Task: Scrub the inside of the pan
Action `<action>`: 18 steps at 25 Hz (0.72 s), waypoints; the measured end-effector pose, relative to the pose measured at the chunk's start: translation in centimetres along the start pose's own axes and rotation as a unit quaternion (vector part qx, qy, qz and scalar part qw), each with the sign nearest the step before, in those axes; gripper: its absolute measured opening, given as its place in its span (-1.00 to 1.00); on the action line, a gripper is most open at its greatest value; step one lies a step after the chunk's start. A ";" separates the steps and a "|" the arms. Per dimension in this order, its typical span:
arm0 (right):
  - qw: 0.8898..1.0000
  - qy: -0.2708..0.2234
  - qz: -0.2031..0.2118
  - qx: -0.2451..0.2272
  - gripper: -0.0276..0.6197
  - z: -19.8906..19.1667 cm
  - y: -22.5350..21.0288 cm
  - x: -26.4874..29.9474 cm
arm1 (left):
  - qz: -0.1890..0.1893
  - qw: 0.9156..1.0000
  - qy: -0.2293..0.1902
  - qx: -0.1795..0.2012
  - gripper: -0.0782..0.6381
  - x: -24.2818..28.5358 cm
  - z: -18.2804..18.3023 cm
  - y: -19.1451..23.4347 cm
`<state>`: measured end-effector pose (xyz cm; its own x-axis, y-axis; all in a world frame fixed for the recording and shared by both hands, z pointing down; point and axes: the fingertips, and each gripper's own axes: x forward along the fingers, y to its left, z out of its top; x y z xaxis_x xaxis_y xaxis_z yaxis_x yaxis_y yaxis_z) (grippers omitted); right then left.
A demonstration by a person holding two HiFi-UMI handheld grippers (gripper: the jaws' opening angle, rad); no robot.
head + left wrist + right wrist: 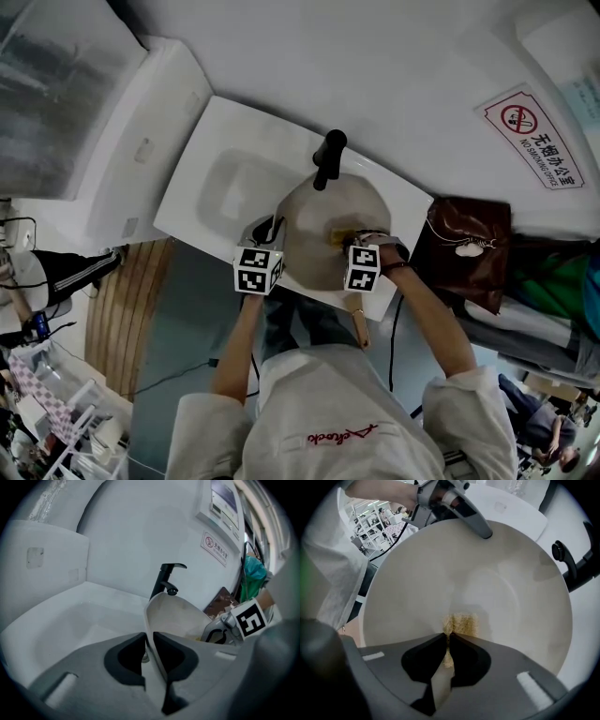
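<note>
Over the white sink (220,192), both forearms (234,347) are reaching forward: the left tool (149,639) is clamping the rim of the round cream pan (314,230), and the right tool (446,637) is pinching a yellow scrub pad (461,623) against its inside.

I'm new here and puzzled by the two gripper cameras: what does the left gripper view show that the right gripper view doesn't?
Only the left gripper view: the sink basin and the no-smoking sign. Only the right gripper view: the whole inside of the pan, with a yellow scrub pad pinched in the right gripper. Both: the pan, the black faucet, and the left gripper shut on the pan's rim.
</note>
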<state>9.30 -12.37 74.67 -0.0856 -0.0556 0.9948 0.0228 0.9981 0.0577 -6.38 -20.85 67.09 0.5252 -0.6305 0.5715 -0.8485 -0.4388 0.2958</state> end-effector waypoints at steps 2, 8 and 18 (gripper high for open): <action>1.000 0.000 0.012 -0.008 -0.82 0.2 0.7 0.0 | 0.000 1.000 0.000 0.000 -0.63 0.0 0.0 0.0; 0.999 -0.002 0.032 -0.023 -0.82 1.0 2.2 0.1 | 0.001 1.000 0.001 0.001 -0.63 0.0 0.0 0.0; 0.998 -0.017 0.051 -0.031 -0.82 2.2 4.1 0.1 | 0.001 1.000 0.003 0.005 -0.63 0.0 0.0 0.0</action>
<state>7.18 -8.18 74.79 -0.1131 0.0486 0.9924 0.0945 0.9948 -0.0379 -6.37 -20.79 67.06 0.5229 -0.6277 0.5767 -0.8491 -0.4432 0.2874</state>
